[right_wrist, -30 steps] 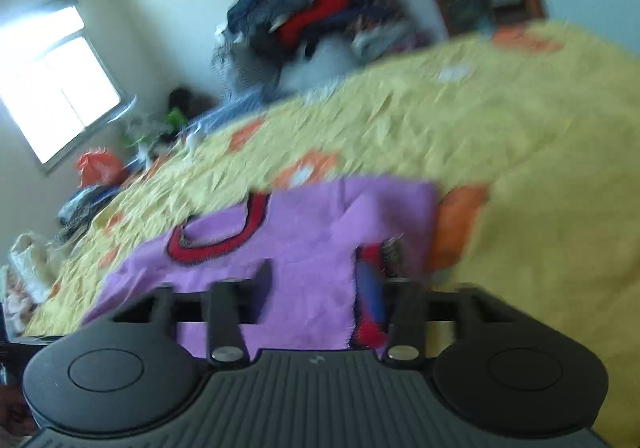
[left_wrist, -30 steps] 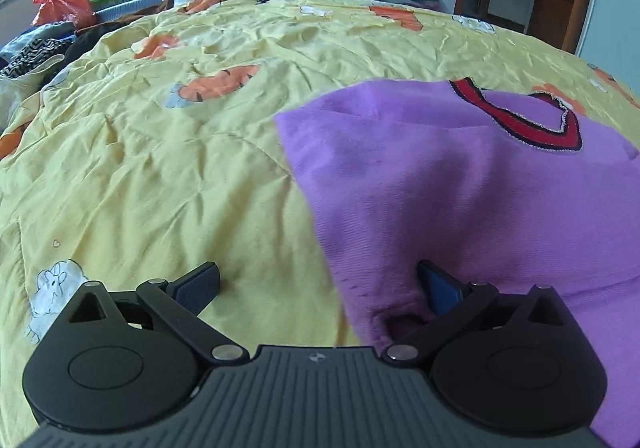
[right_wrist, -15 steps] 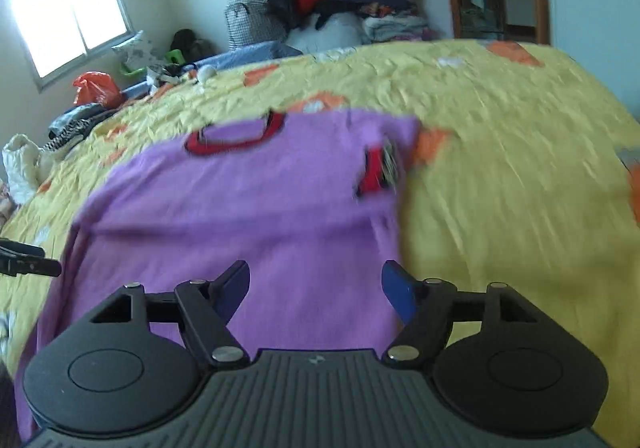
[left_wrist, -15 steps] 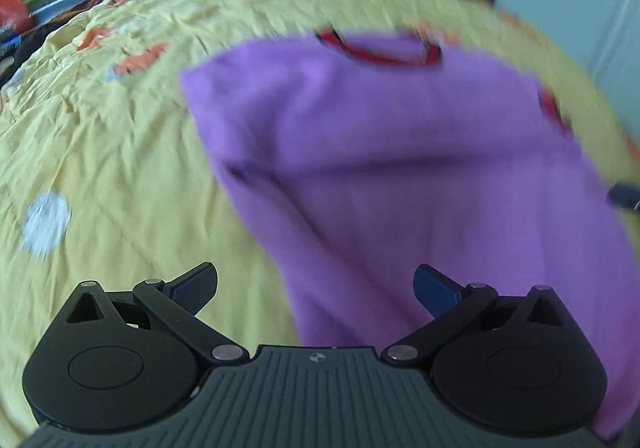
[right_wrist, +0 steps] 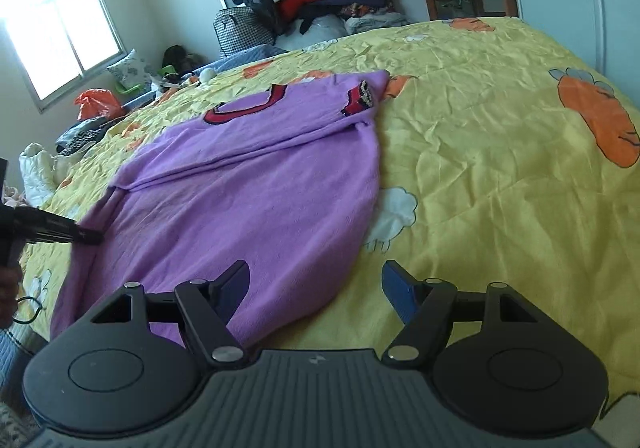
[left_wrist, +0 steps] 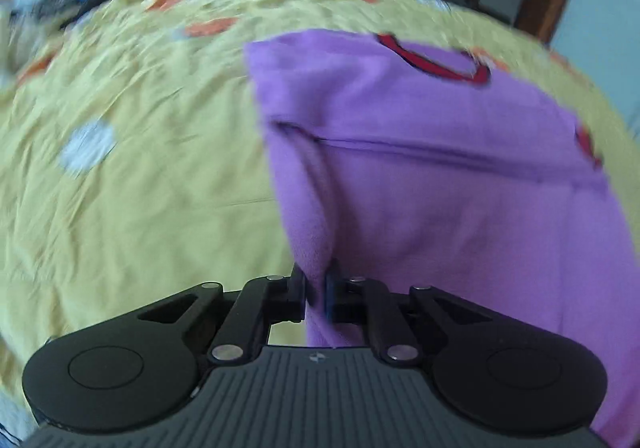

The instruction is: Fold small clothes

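If the left gripper [left_wrist: 317,290] tugs that thin pinch of hem sideways, the purple sweater [right_wrist: 248,184] on the yellow bedspread [right_wrist: 480,152] could slip free or bunch. Its jaws are closing on the sweater's near-left edge; the right gripper [right_wrist: 316,288] hovers spread, empty, over the near-right hem

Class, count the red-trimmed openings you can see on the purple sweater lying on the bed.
2. The red neckline lies at the far end of the purple sweater; one red cuff sits folded in at its far right corner. A second cuff may be hidden under the folds.
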Demonstrator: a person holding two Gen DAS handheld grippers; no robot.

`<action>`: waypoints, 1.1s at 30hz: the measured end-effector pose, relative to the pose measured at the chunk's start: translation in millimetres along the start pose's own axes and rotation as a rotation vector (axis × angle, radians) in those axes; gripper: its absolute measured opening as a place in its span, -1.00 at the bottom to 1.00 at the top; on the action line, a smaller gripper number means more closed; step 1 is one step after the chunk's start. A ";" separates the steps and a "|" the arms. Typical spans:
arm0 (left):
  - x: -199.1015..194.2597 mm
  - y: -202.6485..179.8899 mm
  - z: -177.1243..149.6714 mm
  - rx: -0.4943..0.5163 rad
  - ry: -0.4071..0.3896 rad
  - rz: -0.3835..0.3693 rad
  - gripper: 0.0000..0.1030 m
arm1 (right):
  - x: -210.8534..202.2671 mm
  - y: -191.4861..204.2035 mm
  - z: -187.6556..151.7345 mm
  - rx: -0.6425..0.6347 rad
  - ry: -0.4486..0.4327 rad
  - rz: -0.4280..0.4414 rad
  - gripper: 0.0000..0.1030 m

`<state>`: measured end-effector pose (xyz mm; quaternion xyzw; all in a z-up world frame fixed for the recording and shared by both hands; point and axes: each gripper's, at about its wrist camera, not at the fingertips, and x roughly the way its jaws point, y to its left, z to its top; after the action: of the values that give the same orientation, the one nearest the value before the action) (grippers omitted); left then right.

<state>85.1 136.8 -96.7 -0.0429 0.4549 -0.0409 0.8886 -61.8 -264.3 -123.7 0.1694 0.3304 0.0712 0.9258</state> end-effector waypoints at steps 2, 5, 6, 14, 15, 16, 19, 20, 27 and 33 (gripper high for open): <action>-7.4 32.1 -3.5 -0.075 0.014 -0.023 -0.81 | 1.5 -4.0 -2.1 0.029 0.008 0.006 0.41; -7.3 81.5 -12.9 -0.207 0.040 -0.091 -0.79 | 3.0 -6.1 -6.3 0.049 0.022 0.015 0.41; -9.0 92.6 -16.3 -0.219 0.023 -0.103 -0.76 | 2.8 -4.4 -7.7 0.045 0.031 0.025 0.41; -37.4 103.6 -47.2 -0.212 -0.008 -0.273 0.71 | -26.3 4.5 -22.5 0.045 0.109 0.084 0.41; -41.0 97.5 -53.1 -0.208 -0.010 -0.315 0.93 | -28.8 6.3 -26.2 0.043 0.120 0.077 0.41; -43.8 90.8 -57.7 -0.193 -0.006 -0.336 0.98 | -30.7 8.7 -30.5 0.039 0.136 0.093 0.42; -53.0 74.8 -75.3 -0.160 0.030 -0.383 0.98 | -33.7 18.5 -45.2 0.035 0.173 0.186 0.41; -57.7 71.5 -81.7 -0.159 0.021 -0.403 0.99 | -35.2 23.2 -49.4 0.011 0.171 0.198 0.41; -46.6 28.5 -100.6 -0.015 0.095 -0.199 0.99 | -30.6 43.9 -54.4 -0.071 0.242 0.242 -0.37; -39.9 35.8 -105.1 -0.127 0.142 -0.292 -0.05 | -26.8 27.6 -57.2 0.061 0.197 0.267 -0.94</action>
<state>-22.3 172.6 -129.8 -0.1614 0.5071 -0.1437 0.8344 -119.3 -229.9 -139.5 0.2318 0.3962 0.1996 0.8657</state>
